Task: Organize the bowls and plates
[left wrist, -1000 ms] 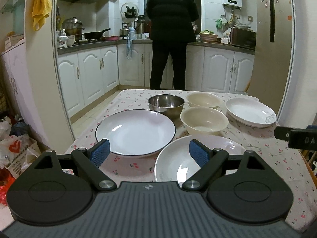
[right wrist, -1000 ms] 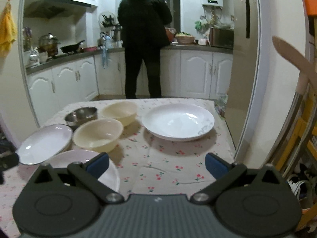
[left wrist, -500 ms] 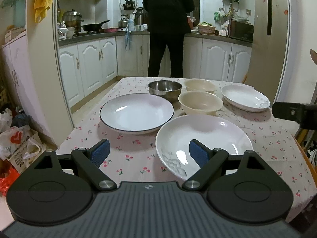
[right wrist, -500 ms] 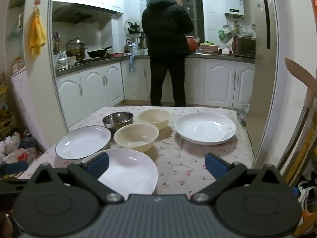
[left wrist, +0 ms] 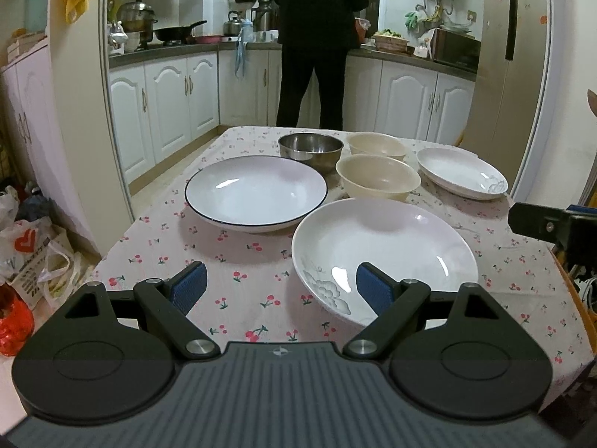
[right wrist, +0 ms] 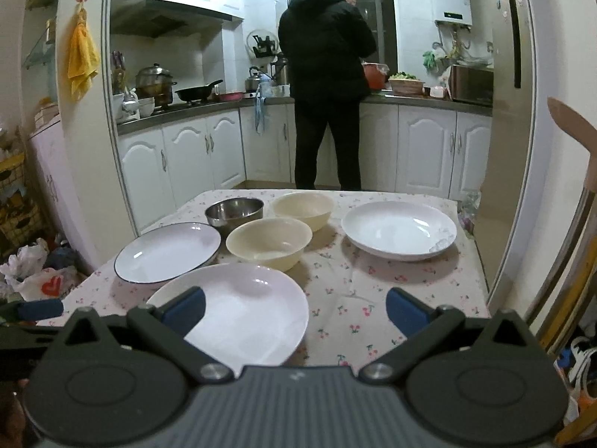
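We've pulled both grippers back from the surface (left wrist: 261,298) since a second ago, so more of it shows.
Left gripper (left wrist: 280,286) and right gripper (right wrist: 294,308) are spread wide, fingers holding nothing; three plates (left wrist: 384,250) and three bowls (left wrist: 377,181) sit spread over the cloth.

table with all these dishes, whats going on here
Nothing is held yet. Both tools, left and right, hang open over the near edge of the cloth-covered table. Three white plates, two cream bowls and a steel bowl sit separately, unstacked. A person in dark clothes stands at the kitchen counter, back turned.
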Action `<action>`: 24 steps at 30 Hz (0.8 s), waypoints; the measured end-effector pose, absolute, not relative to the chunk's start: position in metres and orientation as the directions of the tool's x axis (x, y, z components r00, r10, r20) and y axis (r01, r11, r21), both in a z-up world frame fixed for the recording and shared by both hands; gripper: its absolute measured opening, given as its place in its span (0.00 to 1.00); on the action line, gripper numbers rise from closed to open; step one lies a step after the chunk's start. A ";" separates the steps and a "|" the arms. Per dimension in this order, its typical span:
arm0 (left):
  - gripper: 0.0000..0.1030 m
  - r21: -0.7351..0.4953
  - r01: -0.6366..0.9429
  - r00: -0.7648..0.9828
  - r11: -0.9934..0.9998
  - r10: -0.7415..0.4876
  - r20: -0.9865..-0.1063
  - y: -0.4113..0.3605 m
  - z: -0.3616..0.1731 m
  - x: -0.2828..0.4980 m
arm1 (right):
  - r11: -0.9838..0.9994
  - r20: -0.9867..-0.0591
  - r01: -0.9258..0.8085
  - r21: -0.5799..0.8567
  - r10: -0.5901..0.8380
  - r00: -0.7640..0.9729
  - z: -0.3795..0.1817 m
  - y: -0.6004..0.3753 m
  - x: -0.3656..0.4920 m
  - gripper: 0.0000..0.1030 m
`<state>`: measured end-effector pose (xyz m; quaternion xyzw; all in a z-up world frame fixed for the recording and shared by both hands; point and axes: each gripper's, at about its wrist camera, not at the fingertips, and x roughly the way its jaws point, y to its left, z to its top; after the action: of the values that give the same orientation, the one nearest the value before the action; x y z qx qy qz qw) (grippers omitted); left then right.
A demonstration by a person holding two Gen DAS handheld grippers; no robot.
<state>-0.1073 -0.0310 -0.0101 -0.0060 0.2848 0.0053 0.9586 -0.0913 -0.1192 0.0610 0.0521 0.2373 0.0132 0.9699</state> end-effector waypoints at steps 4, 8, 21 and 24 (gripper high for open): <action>1.00 -0.016 -0.011 0.826 1.000 0.000 -0.563 -0.029 -0.012 -0.107 | 0.993 -0.471 0.007 0.118 0.050 0.881 0.059 -0.121 -0.089 0.99; 1.00 -0.021 -0.004 0.818 1.000 -0.009 -0.575 -0.029 -0.013 -0.105 | 0.992 -0.496 0.028 0.122 0.037 0.867 0.051 -0.126 -0.084 0.99; 1.00 -0.049 -0.008 0.794 0.999 -0.023 -0.607 -0.024 -0.019 -0.094 | 0.980 -0.540 0.070 0.188 0.043 0.841 0.033 -0.145 -0.070 0.99; 1.00 -0.075 -0.006 0.789 0.997 -0.041 -0.613 -0.022 -0.020 -0.091 | 0.977 -0.548 0.076 0.198 0.046 0.836 0.029 -0.150 -0.067 0.99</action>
<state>-0.0907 -0.0215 -0.0200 -0.0363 0.3247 -0.0091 0.9451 -0.0669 -0.1502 0.0291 0.1065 0.2867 -0.0081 0.9521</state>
